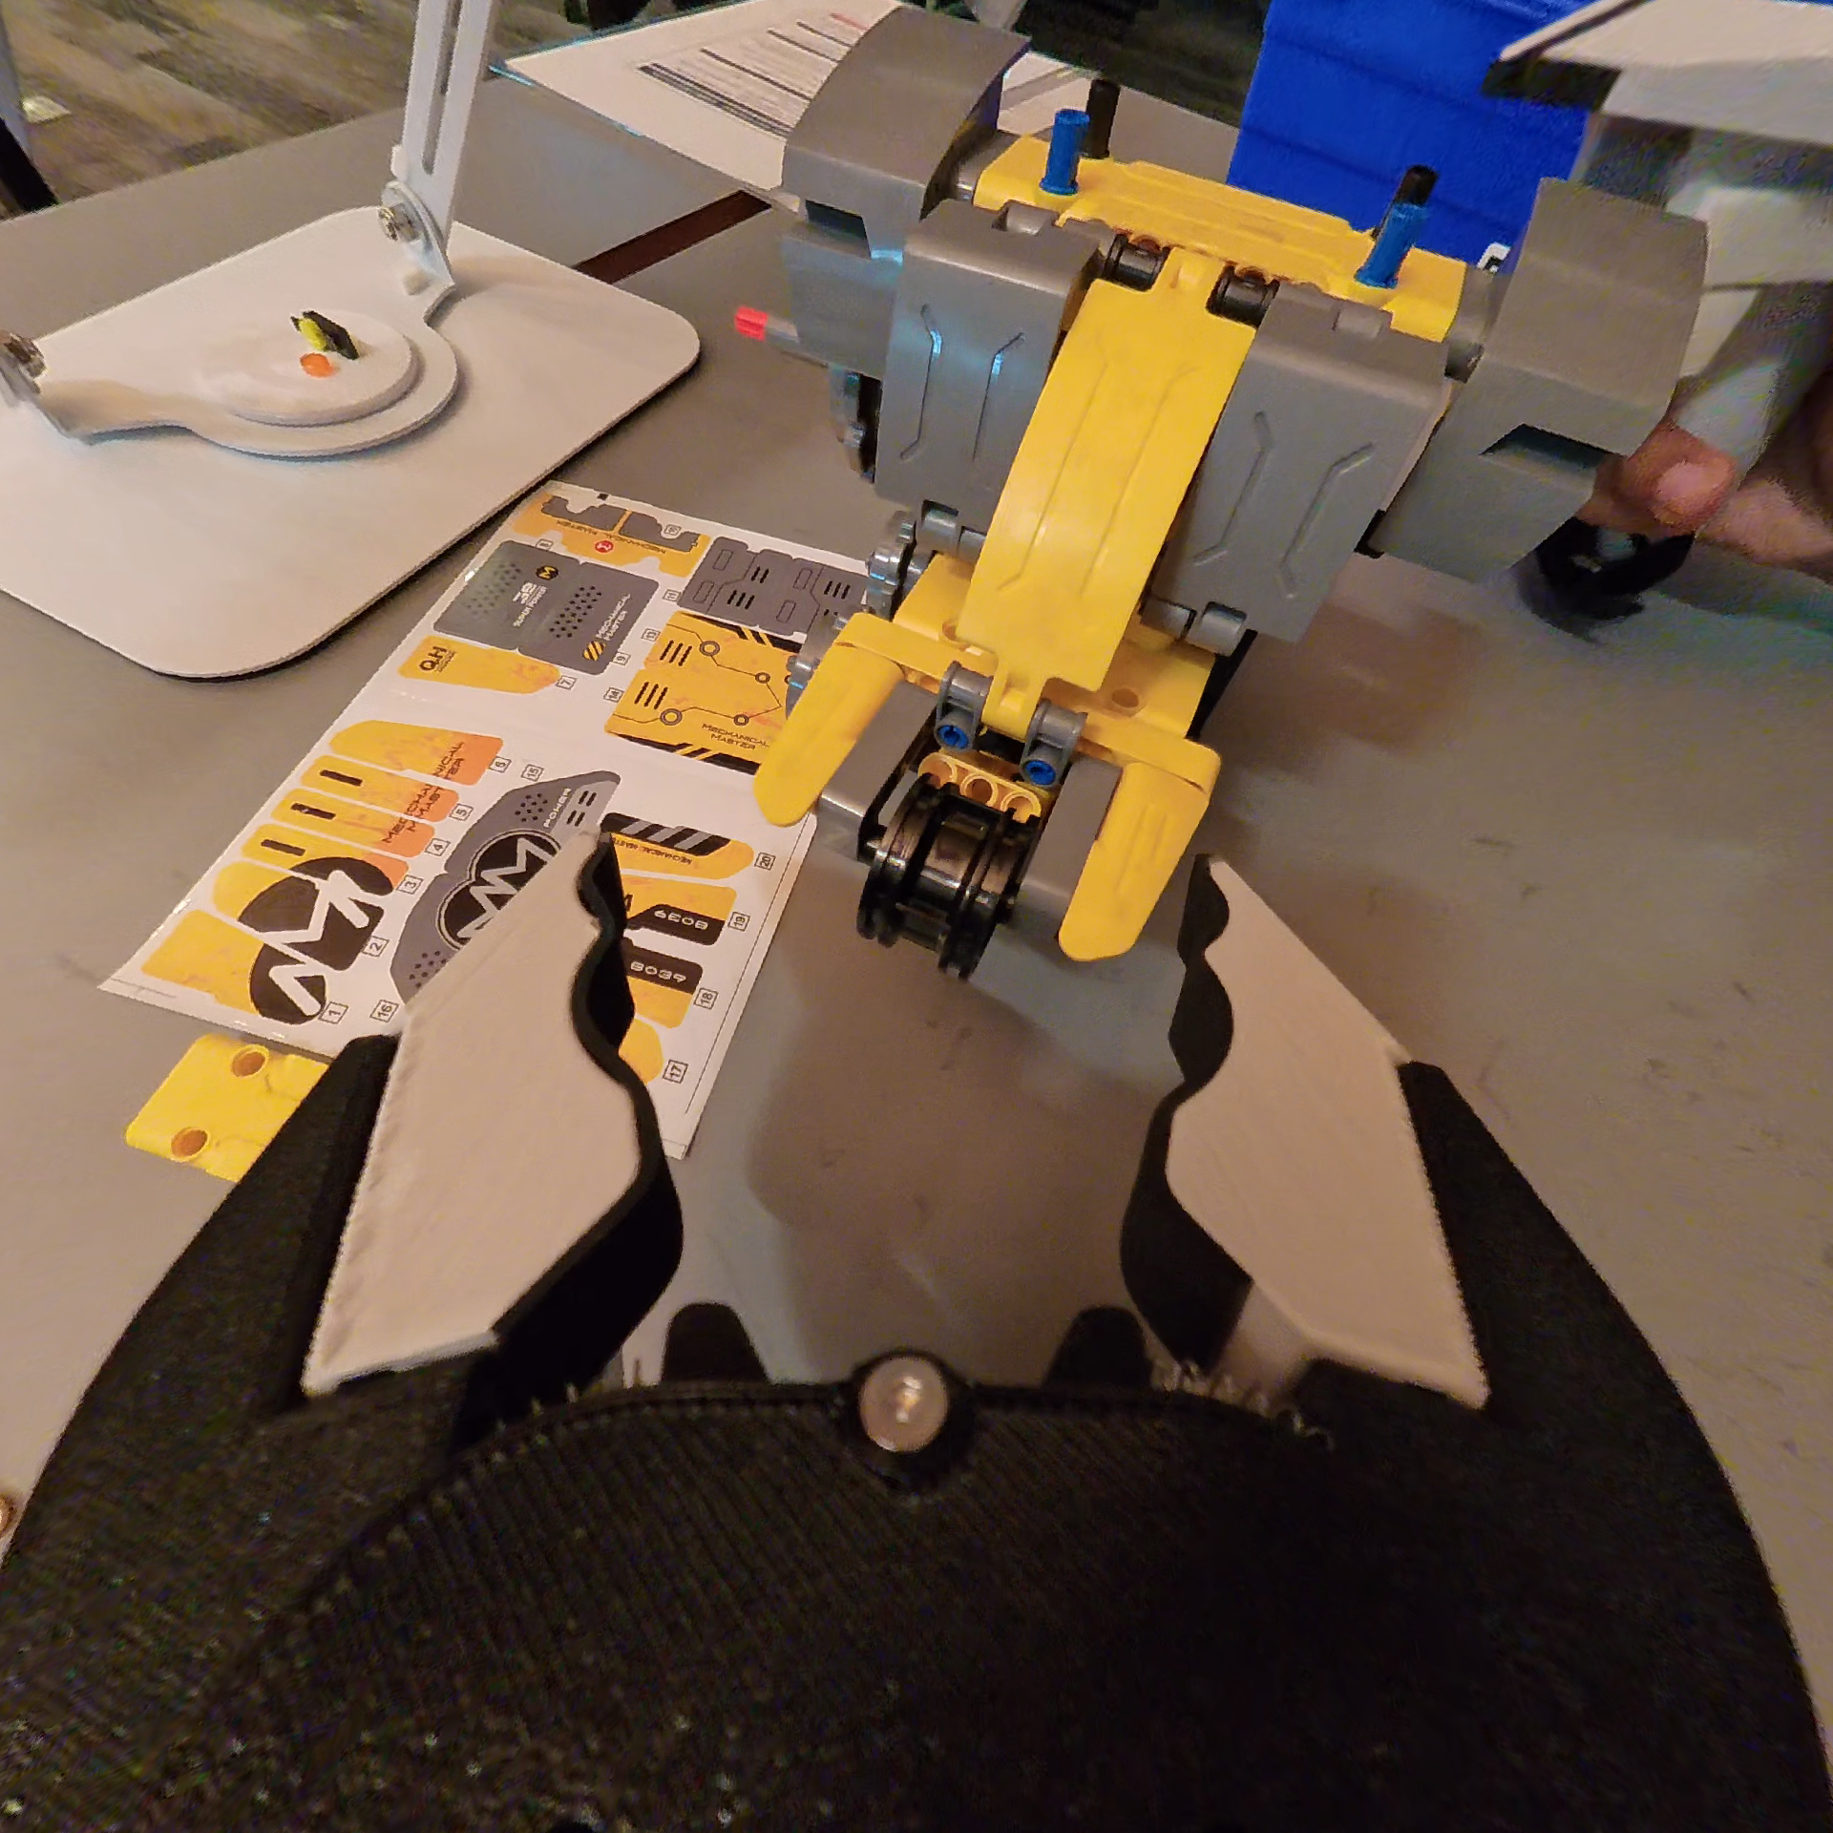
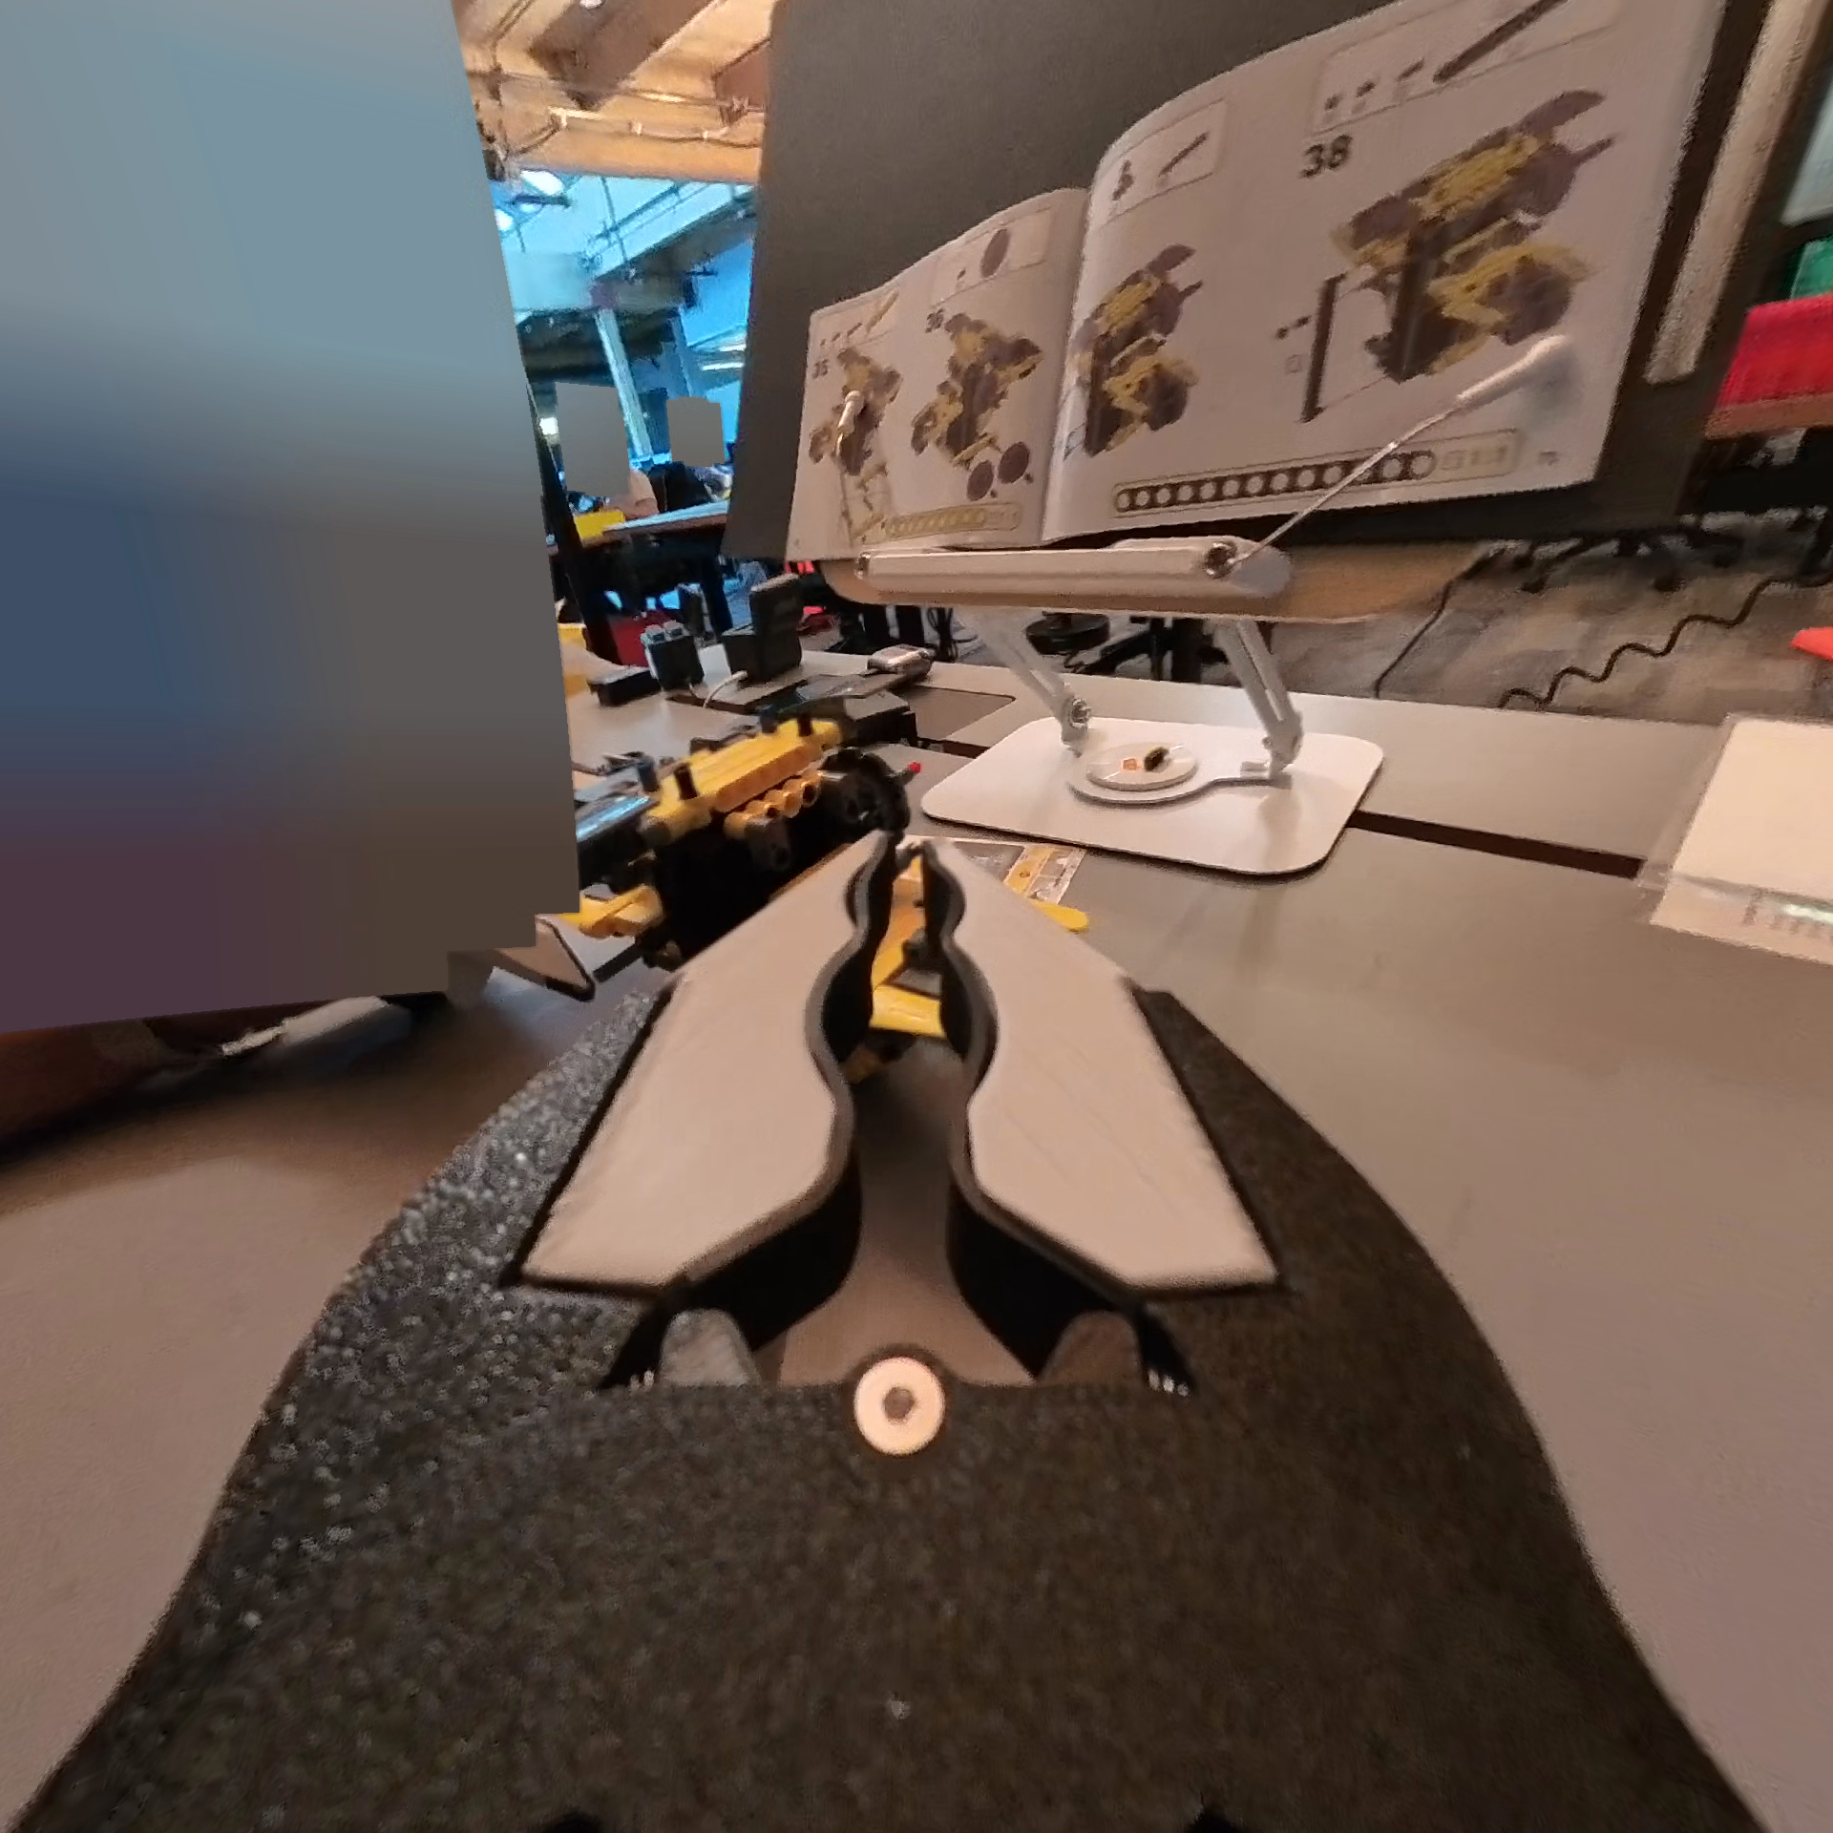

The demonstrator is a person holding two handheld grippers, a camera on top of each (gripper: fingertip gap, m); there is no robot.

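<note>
A yellow and grey brick-built vehicle model (image 1: pixel 1121 446) stands on the grey table (image 1: pixel 1488 992), its black front wheel (image 1: pixel 937 893) towards me. My left gripper (image 1: pixel 903 878) is open and empty, just in front of that wheel and not touching it. In the right wrist view the model (image 2: pixel 754 794) lies ahead and to the left. My right gripper (image 2: pixel 905 845) has its jaws nearly together, with a yellow part of the model (image 2: pixel 893 1007) in the narrow gap. A person's fingers (image 1: pixel 1686 486) rest by the model's right side.
A sticker sheet (image 1: pixel 496 794) and a loose yellow panel (image 1: pixel 213 1101) lie left of my left gripper. A white book stand (image 1: pixel 298 516) at the far left holds an open instruction booklet (image 2: pixel 1190 327). A blue box (image 1: pixel 1389 119) and papers (image 1: pixel 754 69) sit behind the model.
</note>
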